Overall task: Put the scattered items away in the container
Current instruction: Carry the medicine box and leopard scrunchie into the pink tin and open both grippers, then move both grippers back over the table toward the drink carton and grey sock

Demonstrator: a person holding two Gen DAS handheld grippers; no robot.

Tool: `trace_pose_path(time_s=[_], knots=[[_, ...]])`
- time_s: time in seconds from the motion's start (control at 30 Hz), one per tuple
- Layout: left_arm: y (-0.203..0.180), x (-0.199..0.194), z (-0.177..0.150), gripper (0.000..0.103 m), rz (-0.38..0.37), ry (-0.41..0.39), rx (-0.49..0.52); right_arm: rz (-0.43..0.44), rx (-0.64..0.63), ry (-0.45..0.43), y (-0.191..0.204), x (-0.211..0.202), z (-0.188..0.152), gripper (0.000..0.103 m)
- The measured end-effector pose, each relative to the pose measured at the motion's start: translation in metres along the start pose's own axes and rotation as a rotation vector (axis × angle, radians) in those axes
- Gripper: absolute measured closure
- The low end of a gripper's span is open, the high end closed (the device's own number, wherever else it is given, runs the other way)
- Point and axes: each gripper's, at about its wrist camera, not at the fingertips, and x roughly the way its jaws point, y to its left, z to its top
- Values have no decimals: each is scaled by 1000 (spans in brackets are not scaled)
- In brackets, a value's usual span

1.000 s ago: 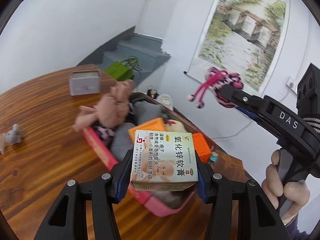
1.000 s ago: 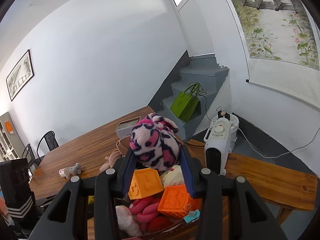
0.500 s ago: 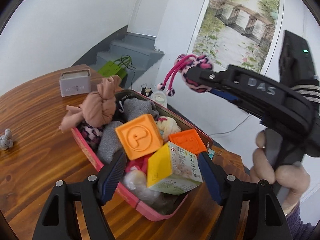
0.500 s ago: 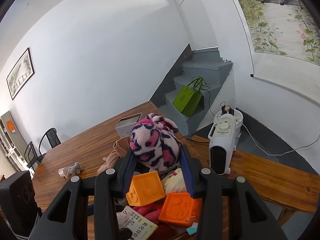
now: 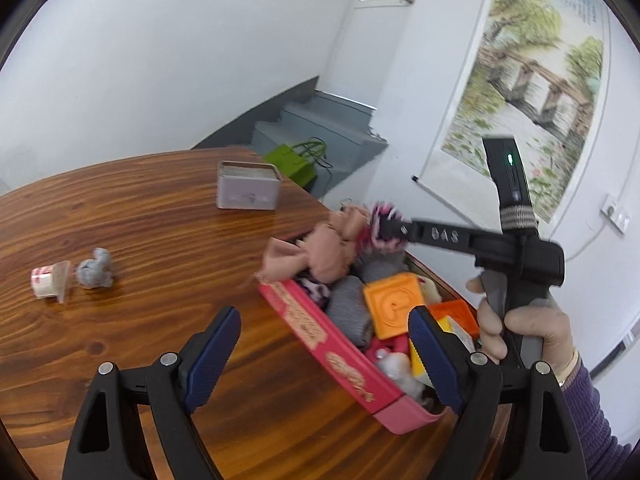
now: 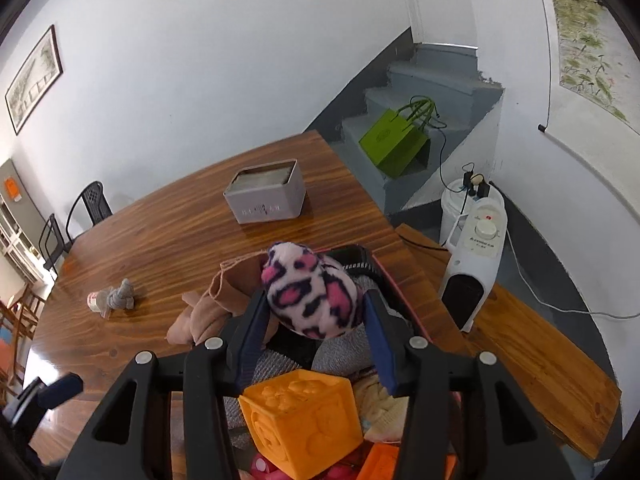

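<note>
A pink box (image 5: 320, 334) on the wooden table holds orange cubes (image 5: 394, 304), grey socks, a tan cloth (image 5: 320, 252) and a yellow medicine box (image 5: 418, 360). My left gripper (image 5: 324, 358) is open and empty, above the box's near wall. My right gripper (image 6: 316, 324) is shut on a pink leopard plush (image 6: 314, 298) and holds it low over the box's far end; it shows in the left wrist view (image 5: 384, 226) too. A grey knotted sock (image 5: 95, 269) and a small white cup (image 5: 48, 280) lie on the table at left.
A grey tin (image 5: 248, 191) stands at the table's far edge. Beyond the table are grey stairs with a green bag (image 6: 394, 142), a white heater (image 6: 476, 256) and a wooden bench (image 6: 532, 364).
My left gripper let the medicine box drop into the pink box, opened, and drew back left. My right gripper lowered the leopard plush toward the box's far end.
</note>
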Motion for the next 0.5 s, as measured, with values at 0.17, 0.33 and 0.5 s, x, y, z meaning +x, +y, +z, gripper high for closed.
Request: trace_pose_path(time_s=[0.17, 0.33, 0.5], knots=[[34, -14, 6, 16, 46, -27, -69, -2, 27, -22, -1, -11, -5, 50], [62, -31, 12, 16, 87, -59, -111, -5, 57, -68, 1, -32, -4, 48], [100, -54, 15, 5, 204, -114, -143, 34, 65, -125, 18, -58, -3, 47]])
